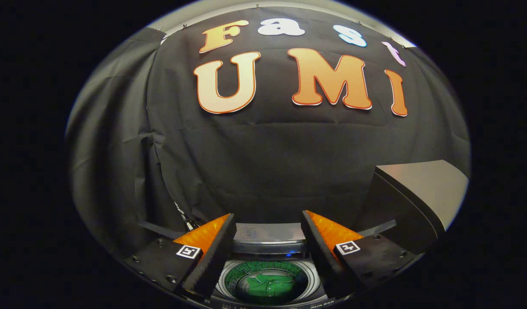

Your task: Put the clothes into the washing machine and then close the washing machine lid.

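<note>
Gripper view looks down past the hand-held gripper (268, 227), its fingers spread apart and holding nothing. Between and below them, green clothes (270, 285) lie inside the washing machine (268, 253) drum, its top open.

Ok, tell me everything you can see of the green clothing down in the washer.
The green clothing is a bright green, soft-looking fabric, crumpled into a loose heap at the bottom of the washing machine drum, whose lid looks raised at the side. It lies below and between the fingers of the open gripper, which do not touch it.
</note>
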`<state>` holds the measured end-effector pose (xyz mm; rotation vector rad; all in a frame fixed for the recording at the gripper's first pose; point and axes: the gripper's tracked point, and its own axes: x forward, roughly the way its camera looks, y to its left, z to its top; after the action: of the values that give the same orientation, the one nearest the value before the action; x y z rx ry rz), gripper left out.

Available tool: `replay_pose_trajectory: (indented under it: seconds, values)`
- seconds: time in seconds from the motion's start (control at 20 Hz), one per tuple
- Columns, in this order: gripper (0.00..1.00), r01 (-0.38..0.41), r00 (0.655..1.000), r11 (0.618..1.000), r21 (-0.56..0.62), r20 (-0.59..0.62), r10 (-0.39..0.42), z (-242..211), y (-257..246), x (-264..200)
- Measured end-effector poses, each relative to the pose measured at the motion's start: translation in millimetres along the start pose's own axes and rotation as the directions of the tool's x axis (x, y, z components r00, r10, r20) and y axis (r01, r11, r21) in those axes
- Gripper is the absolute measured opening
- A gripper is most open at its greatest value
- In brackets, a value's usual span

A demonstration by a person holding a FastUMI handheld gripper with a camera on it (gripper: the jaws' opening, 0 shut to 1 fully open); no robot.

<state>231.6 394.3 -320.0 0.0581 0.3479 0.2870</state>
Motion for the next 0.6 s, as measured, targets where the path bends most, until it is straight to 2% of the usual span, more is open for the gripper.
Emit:
replay_pose_trajectory:
  seconds: [0.3, 0.6]
  values:
    - [0.98, -0.018, 0.993, 1.0, 0.019, -0.118, 0.02, -78.5, -0.4, 3.0]
    - [0.98, -0.016, 0.968, 0.999, 0.051, -0.248, 0.028, -152.9, 2.3, 9.6]
